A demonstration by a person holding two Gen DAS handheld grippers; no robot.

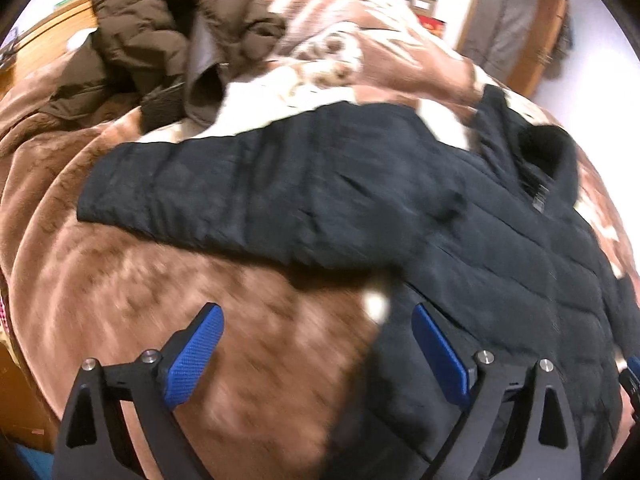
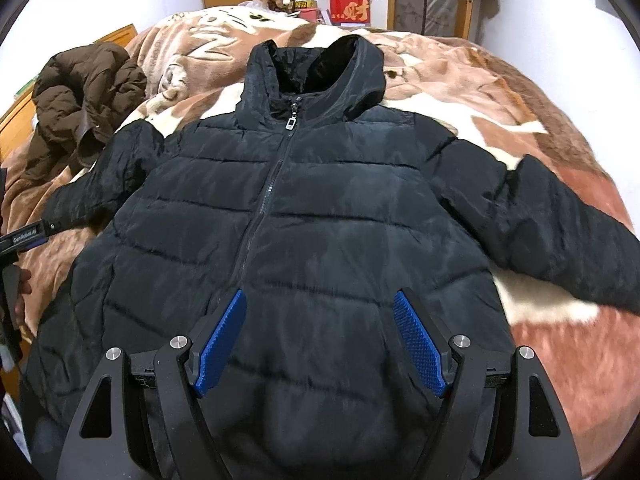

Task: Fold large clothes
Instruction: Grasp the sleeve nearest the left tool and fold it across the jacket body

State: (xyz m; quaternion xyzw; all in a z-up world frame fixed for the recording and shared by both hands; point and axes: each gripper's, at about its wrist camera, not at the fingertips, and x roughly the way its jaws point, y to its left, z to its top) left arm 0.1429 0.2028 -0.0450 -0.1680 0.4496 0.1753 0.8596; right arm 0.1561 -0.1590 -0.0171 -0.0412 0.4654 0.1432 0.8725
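**A:** Where's it at? I see one black puffer jacket (image 2: 304, 216) spread flat, zip up, filling the middle of the right wrist view on the brown patterned blanket (image 2: 460, 76), hood (image 2: 316, 68) towards the top of the frame.

**B:** Yep, nothing folded yet as far as I can tell. Right gripper (image 2: 320, 340) hovers over the hem, blue pads (image 2: 220, 344) spread wide, holding nothing. Left gripper (image 1: 316, 356) is also gaping and empty, bottom centre of its view, over the blanket beside the jacket's edge, with the left sleeve (image 1: 224, 196) stretched across the middle of the frame. That view's blurry, though.

**A:** Tips for the next step?

**B:** I'd guess sleeves first. Pinch near the cuff, not mid-sleeve, since puffy fabric slips and springs back. Lay it across the chest and press it down.

**A:** Count?

**B:** Two jackets: the black one and a crumpled brown jacket (image 2: 84, 100) upper left. Two sleeves out, two grippers.
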